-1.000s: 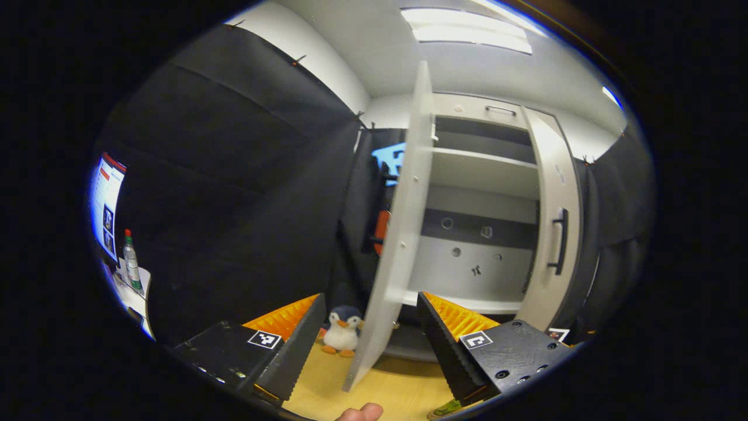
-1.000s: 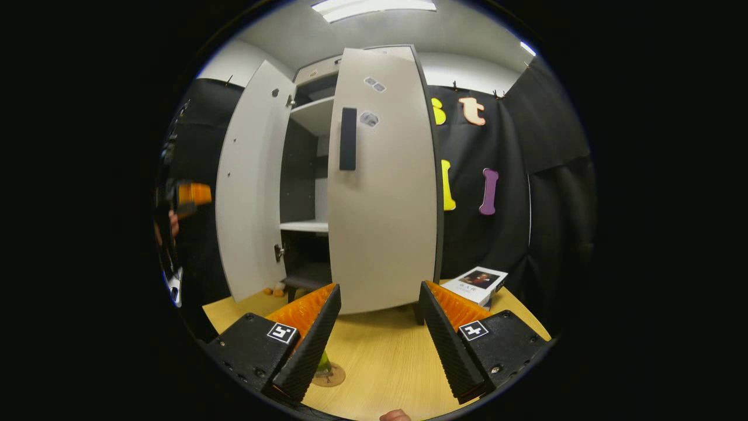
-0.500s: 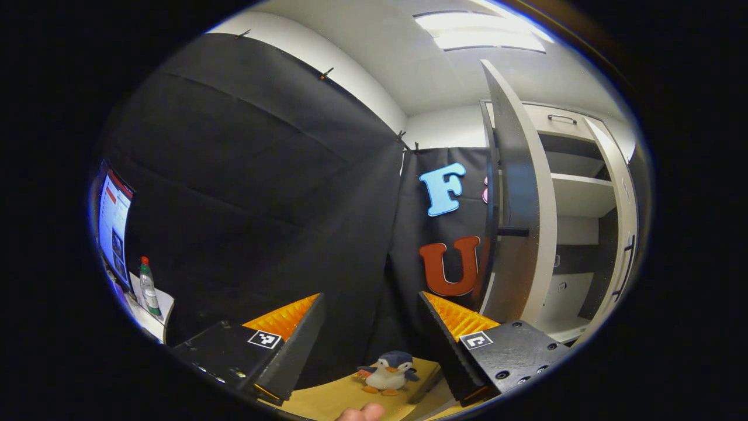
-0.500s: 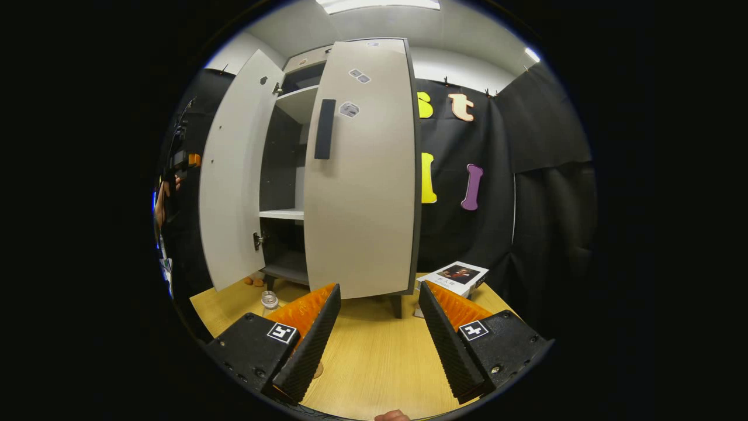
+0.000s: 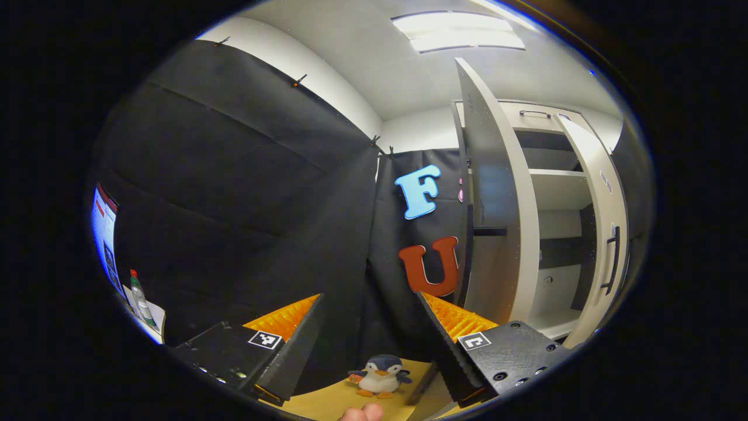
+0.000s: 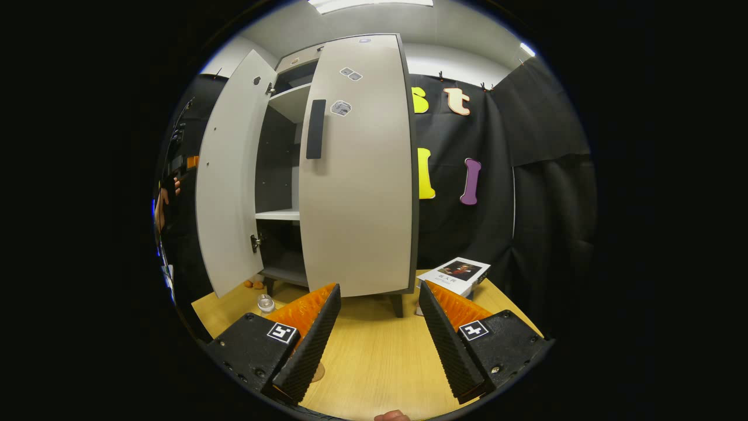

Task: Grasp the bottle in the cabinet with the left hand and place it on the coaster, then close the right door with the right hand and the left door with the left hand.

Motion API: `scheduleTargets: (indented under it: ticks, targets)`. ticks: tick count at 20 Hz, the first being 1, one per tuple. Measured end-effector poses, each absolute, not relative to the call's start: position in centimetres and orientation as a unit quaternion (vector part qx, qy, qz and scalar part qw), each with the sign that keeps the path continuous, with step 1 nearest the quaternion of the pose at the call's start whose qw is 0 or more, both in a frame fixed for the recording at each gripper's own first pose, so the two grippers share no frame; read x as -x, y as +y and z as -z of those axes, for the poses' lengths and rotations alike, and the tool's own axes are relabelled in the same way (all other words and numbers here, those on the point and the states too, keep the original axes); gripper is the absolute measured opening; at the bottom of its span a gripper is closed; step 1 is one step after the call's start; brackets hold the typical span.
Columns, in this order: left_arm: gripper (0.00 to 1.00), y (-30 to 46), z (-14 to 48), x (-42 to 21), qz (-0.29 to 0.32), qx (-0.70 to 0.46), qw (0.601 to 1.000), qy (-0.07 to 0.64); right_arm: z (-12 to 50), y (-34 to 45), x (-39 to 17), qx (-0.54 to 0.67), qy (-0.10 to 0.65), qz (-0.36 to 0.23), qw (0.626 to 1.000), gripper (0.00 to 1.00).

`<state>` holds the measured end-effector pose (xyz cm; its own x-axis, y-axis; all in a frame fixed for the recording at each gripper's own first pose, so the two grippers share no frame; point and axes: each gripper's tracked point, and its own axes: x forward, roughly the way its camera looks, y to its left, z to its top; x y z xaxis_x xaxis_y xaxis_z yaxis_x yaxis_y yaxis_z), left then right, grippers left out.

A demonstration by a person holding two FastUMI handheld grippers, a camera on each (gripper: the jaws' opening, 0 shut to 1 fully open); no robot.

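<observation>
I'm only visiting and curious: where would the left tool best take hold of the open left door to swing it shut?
Probably the left door needs pushing on its dark outer face near the free edge, farthest from the hinges, coming from outside. The open left tool sits on that side.

Pale left door (image 6: pixel 225 193) stands wide open; right door (image 6: pixel 356 169) nearly shut.

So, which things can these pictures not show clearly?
- Bottle, right gripper view: the right claw's left finger covers its lower part, so whether it stands on the coaster is unclear.
- Coaster, same view: one sliver shows past that finger.
- Left door, left gripper view: the left claw's finger hides its lower edge.
- Book cover, right gripper view: too small.
</observation>
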<state>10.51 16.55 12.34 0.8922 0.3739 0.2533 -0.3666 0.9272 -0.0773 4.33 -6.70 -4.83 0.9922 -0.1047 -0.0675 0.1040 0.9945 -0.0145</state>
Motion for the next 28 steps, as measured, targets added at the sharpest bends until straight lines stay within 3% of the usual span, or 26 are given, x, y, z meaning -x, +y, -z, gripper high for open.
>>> scheduleTargets:
  ticks: [6, 10, 15, 20, 26, 27, 28]
  targets:
    - [0.90, 9.5, -12.6, -12.1, -0.113, 0.011, 0.985, -0.133, 4.7, -6.8, -3.9, 0.007, 0.033, 0.053, 0.998, 0.83]
    - [0.99, 4.3, -12.8, -13.6, -0.049, -0.006, 0.989, -0.137, 4.8, -8.2, -2.9, 0.005, 0.033, 0.075, 0.997, 0.83]
    - [0.99, 1.1, -13.7, -13.7, -0.022, -0.030, 0.986, -0.161, 4.9, -9.6, -1.3, -0.002, 0.033, 0.100, 0.994, 0.83]
    - [0.99, -0.2, -11.7, -12.0, -0.011, -0.008, 0.990, -0.142, 5.1, -9.4, -1.2, -0.005, 0.035, 0.095, 0.995, 0.83]
    - [0.99, -1.0, -3.9, -8.2, -0.035, 0.025, 0.995, -0.087, 5.5, -7.6, -1.3, -0.016, 0.038, 0.069, 0.997, 0.83]
    - [0.95, -1.6, -2.3, -7.4, -0.037, 0.027, 0.996, -0.079, 5.6, -7.4, -1.2, -0.017, 0.041, 0.066, 0.997, 0.83]
    - [0.99, -2.0, -1.3, -6.6, -0.036, 0.026, 0.996, -0.073, 5.9, -7.2, -1.1, -0.019, 0.044, 0.063, 0.997, 0.83]
